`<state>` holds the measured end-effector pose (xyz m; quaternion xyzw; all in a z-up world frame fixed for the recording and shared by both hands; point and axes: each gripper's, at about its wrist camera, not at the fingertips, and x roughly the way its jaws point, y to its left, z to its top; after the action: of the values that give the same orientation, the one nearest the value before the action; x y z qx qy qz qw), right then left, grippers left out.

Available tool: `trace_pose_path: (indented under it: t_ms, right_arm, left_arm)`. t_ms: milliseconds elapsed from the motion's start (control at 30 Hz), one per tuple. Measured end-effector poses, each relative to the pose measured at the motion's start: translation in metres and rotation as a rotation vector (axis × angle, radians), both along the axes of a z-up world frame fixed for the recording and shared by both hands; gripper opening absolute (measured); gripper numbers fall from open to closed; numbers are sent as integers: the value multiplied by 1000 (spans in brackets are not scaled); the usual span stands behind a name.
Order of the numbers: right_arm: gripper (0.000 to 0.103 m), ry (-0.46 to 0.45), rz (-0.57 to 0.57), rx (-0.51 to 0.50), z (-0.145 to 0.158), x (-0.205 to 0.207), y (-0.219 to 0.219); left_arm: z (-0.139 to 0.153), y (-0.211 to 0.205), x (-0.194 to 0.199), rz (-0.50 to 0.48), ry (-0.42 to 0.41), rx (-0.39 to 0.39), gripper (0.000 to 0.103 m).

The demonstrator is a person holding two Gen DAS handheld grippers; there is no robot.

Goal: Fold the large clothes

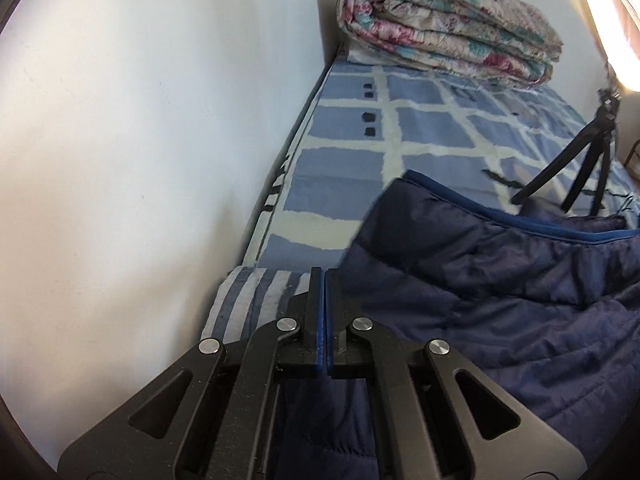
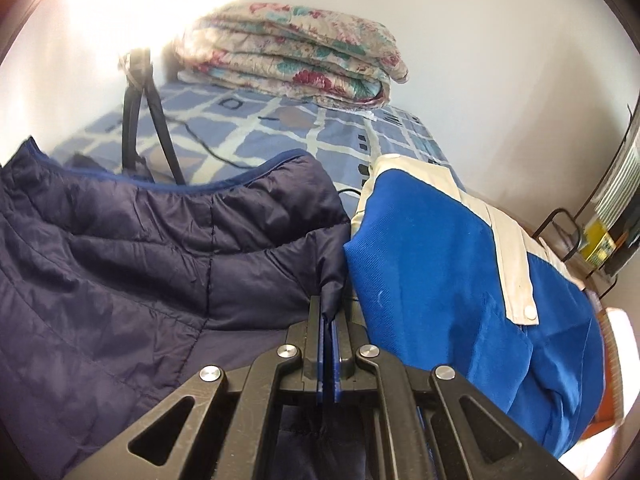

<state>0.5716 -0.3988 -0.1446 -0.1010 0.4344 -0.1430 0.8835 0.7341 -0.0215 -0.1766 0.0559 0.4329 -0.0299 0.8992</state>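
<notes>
Navy quilted jacket point(image 2: 132, 248): spread across the checked blue bedspread point(image 1: 348, 128), puffy and creased, with its brighter blue trim running along the far edge; it lies just beside a royal-blue and cream garment point(image 2: 452, 260) on its right.

Left gripper point(image 1: 324, 276): jaws pressed together with no gap showing. Dark fabric hangs below and behind the fingers, but whether any of it is caught between the pads cannot be told from this view. It sits at the jacket's left edge, near the white wall point(image 1: 120, 140).

Right gripper point(image 2: 330, 304): jaws pinching a fold of the navy jacket, the fabric rising in a peak between the 2 fingers, right where the jacket meets the blue and cream garment.

Step in hand: seemingly the first fold, with the near edge of the jacket held at 2 points and the body not yet doubled over.

Next move: likely carrying both held points forward together, level and at matching pace, so the edge lands straight on the far trim.

Watch for: the tripod point(image 1: 576, 168) standing on the bed just beyond the jacket, and its cable; the folded floral quilt point(image 2: 296, 60) is well clear at the far end.
</notes>
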Motion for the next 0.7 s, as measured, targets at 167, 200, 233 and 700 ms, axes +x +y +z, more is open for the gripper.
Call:
trace_pose_path:
  t_ms: [167,200,233,700]
  right_arm:
    - [0,32,7,-58,-6,4,8]
    - [0,37,4,-59,-6,5,9]
    - [0,37,1,-58,-6,5,9]
    - [39,-75,24,142,37,-71,24]
  left_arm:
    - [-25,13,5,25,37,-10,0]
    - [-27,15,5,30,47,-12,0]
    - [-27,18,5,37,50,-25,0]
    - [57,-80,-91,-307,6,-207,0]
